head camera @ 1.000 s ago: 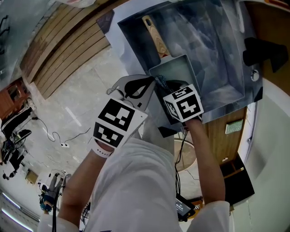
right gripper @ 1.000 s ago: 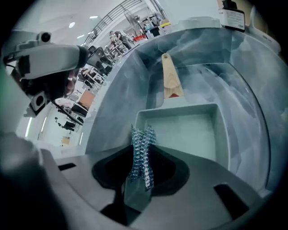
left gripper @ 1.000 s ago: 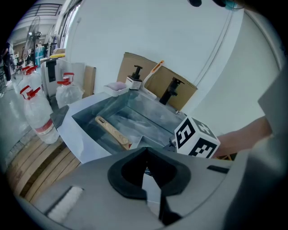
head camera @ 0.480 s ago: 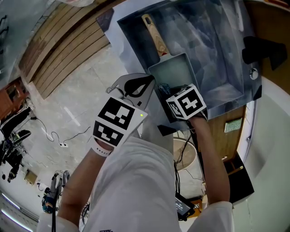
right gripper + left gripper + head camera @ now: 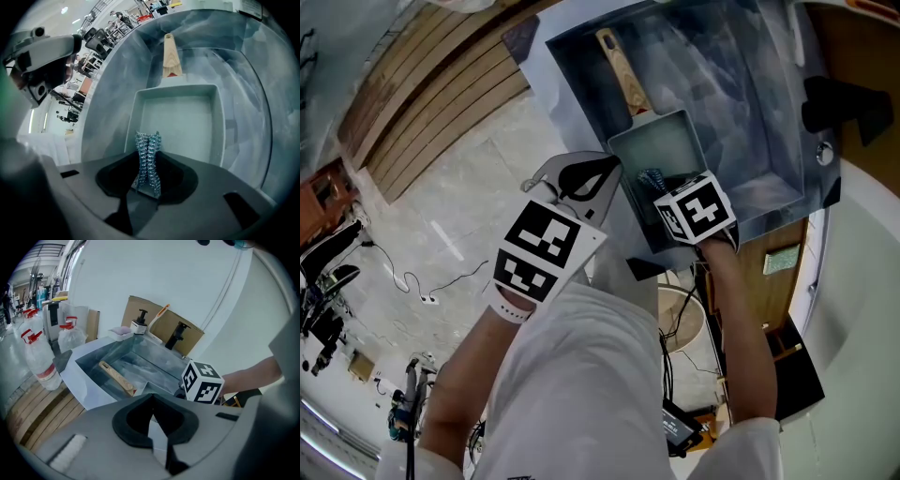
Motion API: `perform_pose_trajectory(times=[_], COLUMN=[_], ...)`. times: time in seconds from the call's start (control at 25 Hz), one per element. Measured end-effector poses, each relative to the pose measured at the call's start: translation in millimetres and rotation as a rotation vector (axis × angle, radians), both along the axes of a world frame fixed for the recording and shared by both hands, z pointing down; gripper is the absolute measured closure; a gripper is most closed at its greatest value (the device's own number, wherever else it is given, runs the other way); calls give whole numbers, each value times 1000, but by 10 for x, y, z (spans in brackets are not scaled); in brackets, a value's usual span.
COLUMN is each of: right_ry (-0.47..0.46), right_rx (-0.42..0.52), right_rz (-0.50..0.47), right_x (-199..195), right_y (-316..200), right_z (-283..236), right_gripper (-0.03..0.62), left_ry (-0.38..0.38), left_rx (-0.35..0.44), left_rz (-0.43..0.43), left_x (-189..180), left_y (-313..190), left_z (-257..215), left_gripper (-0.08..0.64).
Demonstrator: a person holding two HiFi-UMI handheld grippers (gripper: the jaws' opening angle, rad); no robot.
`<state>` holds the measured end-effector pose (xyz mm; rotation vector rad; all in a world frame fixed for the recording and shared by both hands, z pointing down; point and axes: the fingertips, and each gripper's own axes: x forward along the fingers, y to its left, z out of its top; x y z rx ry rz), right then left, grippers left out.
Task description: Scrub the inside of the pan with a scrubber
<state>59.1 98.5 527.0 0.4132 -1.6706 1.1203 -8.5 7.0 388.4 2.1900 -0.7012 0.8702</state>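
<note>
A square grey pan (image 5: 661,141) with a wooden handle (image 5: 619,80) lies in the steel sink (image 5: 750,103). My right gripper (image 5: 651,180) is shut on a blue coiled scrubber (image 5: 652,177) at the pan's near edge. In the right gripper view the scrubber (image 5: 147,159) stands pinched between the jaws, over the near rim of the pan (image 5: 180,122), with the handle (image 5: 169,58) pointing away. My left gripper (image 5: 613,169) is shut on nothing, just outside the sink's near left corner. The left gripper view shows its jaws (image 5: 153,397) together, the handle (image 5: 117,378) beyond them.
A black tap (image 5: 848,108) stands at the sink's right side. A soap pump bottle (image 5: 139,326) and cardboard (image 5: 173,329) stand behind the sink, and water bottles (image 5: 40,357) to its left. Wooden slats (image 5: 441,103) cover the floor beside the sink.
My right gripper with the scrubber has shifted a little to the right along the pan's near edge. The left gripper has stayed where it was.
</note>
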Motion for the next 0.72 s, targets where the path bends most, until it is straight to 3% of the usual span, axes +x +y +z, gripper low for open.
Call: perform_pose_trajectory(times=[0.6, 0.72], right_ry=[250, 259], right_rx=[127, 132], right_rz=[15, 17], right_x=[703, 767], right_y=[-343, -388], right_z=[36, 41], right_gripper=[486, 486], left_ry=[15, 16], left_rx=[1, -1], left_rz=[11, 11], left_x=[30, 27], left_y=[-2, 3], left_z=[-27, -24], left_gripper=[555, 555])
